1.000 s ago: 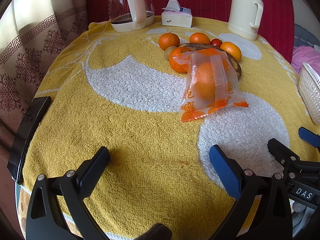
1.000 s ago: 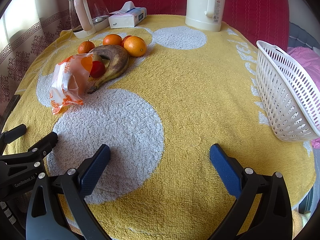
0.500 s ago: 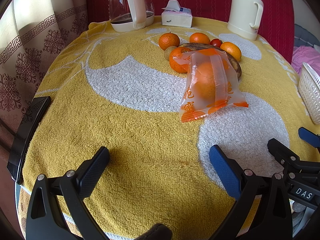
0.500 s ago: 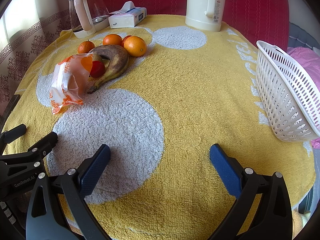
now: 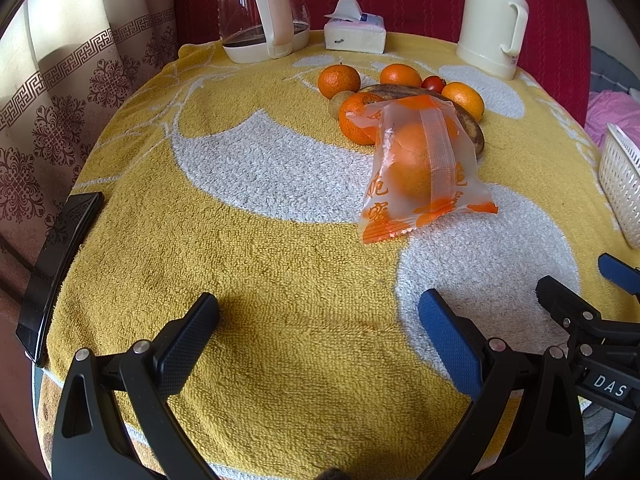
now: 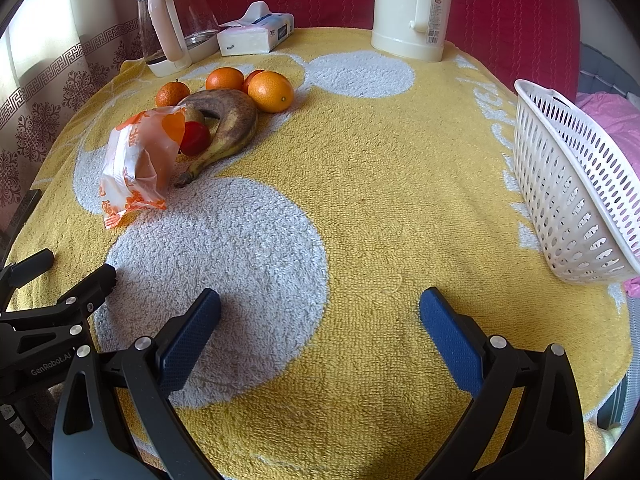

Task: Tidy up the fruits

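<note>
Two handheld grippers hover low over the near edge of a round table, both empty: the left gripper (image 5: 318, 320) and the right gripper (image 6: 320, 316) each hold their blue-padded jaws wide apart, side by side, apparently poised before the first pick. Nothing has yet been sorted, judging by the white plastic basket (image 6: 576, 184), which sits tilted at about 3 o'clock in the right wrist view with no fruit visible inside; its interior is mostly hidden. Beyond the grippers, at about 12 o'clock in the left wrist view, a bagged orange (image 5: 420, 168) lies in a translucent wrapper printed with orange characters, its far end resting against the fruit pile. Just behind it, touching or nearly so, cluster a spotted brown banana (image 6: 228, 124), loose mandarins (image 5: 339, 80), a larger orange (image 6: 271, 91), a red tomato (image 6: 195, 138) and a small brownish fruit (image 5: 340, 102) that may be a kiwi. The surface is a yellow terry cloth (image 6: 380, 184) with white patches, soft enough that round fruit should stay put. At the far rim stand a glass kettle (image 5: 262, 12), a tissue pack (image 5: 355, 34) and a cream thermos (image 5: 494, 20); a red backdrop and patterned curtain (image 5: 60, 92) close the room
</note>
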Tool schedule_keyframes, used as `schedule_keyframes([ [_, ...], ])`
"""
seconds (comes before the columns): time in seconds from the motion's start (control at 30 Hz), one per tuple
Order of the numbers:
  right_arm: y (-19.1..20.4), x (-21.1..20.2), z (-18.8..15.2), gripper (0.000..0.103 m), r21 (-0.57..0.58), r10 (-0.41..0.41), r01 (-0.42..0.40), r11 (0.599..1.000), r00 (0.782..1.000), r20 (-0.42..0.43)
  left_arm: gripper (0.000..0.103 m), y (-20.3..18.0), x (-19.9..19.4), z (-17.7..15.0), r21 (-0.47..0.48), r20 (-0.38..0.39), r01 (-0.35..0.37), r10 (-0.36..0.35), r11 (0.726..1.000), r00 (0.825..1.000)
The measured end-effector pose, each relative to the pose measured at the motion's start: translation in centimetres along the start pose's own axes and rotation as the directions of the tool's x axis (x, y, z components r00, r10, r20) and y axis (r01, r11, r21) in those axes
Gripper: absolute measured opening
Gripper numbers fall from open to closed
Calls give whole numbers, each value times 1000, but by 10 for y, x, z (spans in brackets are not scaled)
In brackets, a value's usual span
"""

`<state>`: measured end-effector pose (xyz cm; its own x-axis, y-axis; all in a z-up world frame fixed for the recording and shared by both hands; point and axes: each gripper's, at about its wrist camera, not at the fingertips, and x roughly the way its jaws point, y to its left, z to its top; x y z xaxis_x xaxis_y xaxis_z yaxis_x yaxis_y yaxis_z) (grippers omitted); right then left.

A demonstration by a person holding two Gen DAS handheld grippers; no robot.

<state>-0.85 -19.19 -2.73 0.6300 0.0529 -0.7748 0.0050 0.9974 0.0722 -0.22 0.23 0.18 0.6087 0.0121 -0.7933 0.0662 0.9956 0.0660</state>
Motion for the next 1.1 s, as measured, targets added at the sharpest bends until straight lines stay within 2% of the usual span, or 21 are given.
schedule_keyframes([
  [0.07, -1, 0, 1, 101, -3, -3, 3, 1000, 1000, -2, 98, 0, 1, 3, 1, 1, -4, 4, 1000, 1000],
  [0.2, 0, 0, 0, 101, -2, 0, 0, 1000, 1000, -3, 98, 4, -3, 0, -32, 22, 56, -56, 998, 998],
  [0.37, 0, 0, 0, 101, -4, -3, 3, 1000, 1000, -3, 98, 5, -26, -1, -21, 124, 122, -119, 992, 985],
  [0.43, -1, 0, 0, 101, -4, -3, 3, 1000, 1000, -2, 98, 5, -31, 2, -23, 140, 141, -137, 990, 981],
  [0.83, -2, -1, -1, 101, -1, 2, -2, 1000, 1000, -1, 98, -25, -17, 43, -33, 157, 190, -182, 981, 971],
  [0.97, -3, -1, -1, 101, 0, 4, -4, 1000, 1000, -1, 98, -27, -2, 60, -47, 144, 187, -178, 981, 973],
  [1.1, -4, -2, 0, 101, 2, 9, -9, 1000, 1000, 0, 97, -21, 16, 63, -77, 124, 207, -196, 975, 973],
])
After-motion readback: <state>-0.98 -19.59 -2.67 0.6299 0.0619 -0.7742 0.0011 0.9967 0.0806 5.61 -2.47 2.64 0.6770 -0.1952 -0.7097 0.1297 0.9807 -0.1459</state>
